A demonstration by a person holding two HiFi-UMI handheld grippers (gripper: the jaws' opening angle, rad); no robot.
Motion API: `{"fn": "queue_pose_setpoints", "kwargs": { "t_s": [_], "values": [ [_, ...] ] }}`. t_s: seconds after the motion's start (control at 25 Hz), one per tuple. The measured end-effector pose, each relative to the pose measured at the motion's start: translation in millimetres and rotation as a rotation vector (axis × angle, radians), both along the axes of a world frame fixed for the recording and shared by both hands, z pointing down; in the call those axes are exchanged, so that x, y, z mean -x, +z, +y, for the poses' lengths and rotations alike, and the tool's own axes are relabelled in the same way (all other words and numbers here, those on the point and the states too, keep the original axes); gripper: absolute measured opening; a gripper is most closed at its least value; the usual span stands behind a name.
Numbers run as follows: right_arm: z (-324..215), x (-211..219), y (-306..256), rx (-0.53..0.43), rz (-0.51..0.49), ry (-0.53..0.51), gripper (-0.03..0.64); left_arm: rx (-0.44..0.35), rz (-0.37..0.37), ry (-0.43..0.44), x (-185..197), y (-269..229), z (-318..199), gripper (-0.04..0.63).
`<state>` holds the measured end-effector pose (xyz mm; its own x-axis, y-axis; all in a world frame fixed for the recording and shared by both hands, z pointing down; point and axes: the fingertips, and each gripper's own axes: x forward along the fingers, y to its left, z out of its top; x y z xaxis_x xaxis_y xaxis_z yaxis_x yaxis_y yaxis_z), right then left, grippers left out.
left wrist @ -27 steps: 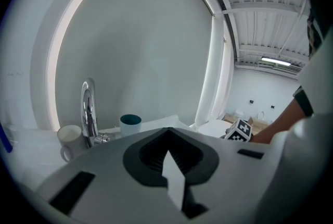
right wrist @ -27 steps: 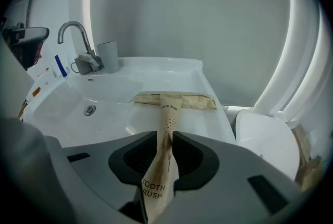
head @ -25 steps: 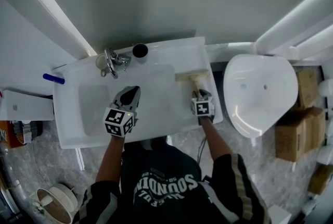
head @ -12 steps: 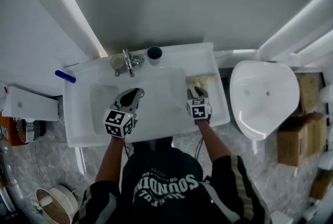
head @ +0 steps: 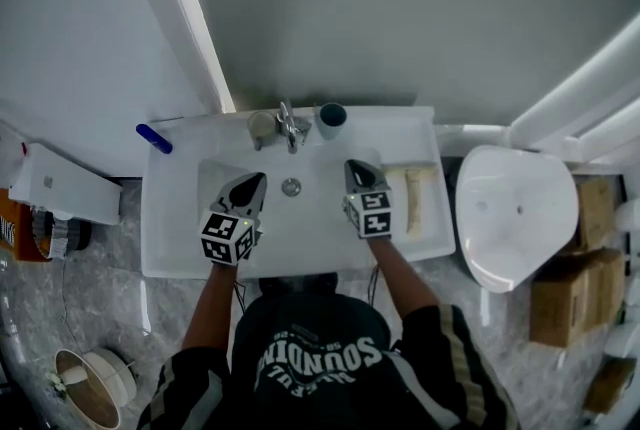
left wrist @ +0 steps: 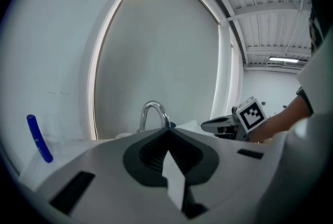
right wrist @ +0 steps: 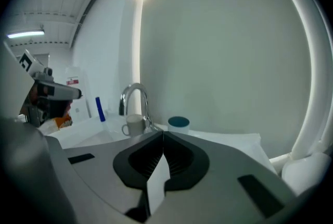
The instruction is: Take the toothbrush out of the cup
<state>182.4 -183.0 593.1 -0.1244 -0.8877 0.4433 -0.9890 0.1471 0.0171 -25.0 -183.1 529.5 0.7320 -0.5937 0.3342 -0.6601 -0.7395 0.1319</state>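
A blue stick-like toothbrush point(head: 153, 138) stands at the sink's back left corner, also upright in the left gripper view point(left wrist: 39, 138) and the right gripper view point(right wrist: 100, 109); I cannot tell what holds it. A beige mug point(head: 262, 128) point(right wrist: 133, 125) sits left of the faucet point(head: 288, 126), a dark blue-rimmed cup point(head: 331, 115) point(right wrist: 178, 123) right of it. My left gripper point(head: 252, 183) point(left wrist: 166, 132) hangs over the basin, shut and empty. My right gripper point(head: 355, 168) point(right wrist: 163, 134) hovers over the basin's right side, shut on nothing.
The white sink point(head: 180, 238) has a drain point(head: 291, 186) in its middle. A beige folded cloth point(head: 415, 200) lies on its right ledge. A white toilet point(head: 515, 218) stands to the right, cardboard boxes point(head: 565, 293) beyond it, a white box point(head: 60, 183) at the left.
The right gripper has left the beige cloth and moved left and up over the basin, its jaws closing. The left gripper has moved towards the faucet.
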Motion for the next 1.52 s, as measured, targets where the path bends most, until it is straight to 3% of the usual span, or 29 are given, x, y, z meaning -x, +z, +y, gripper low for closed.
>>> {"fn": "queue_pose_setpoints", "kwargs": {
  "t_s": [0.24, 0.48, 1.52],
  "values": [
    [-14.0, 38.9, -76.4, -0.184, -0.039, -0.066, 0.000, -0.022, 0.016, -0.018, 14.7, -9.3, -11.4, -0.002],
    [-9.0, 52.0, -112.7, -0.277, -0.064, -0.091, -0.002, -0.040, 0.023, -0.020, 18.2, -16.6, -17.4, -0.002],
    [5.8, 55.6, -92.7, -0.232, -0.106, -0.114, -0.003, -0.025, 0.012, -0.012, 16.0, -11.4, -18.5, -0.002]
  ]
}}
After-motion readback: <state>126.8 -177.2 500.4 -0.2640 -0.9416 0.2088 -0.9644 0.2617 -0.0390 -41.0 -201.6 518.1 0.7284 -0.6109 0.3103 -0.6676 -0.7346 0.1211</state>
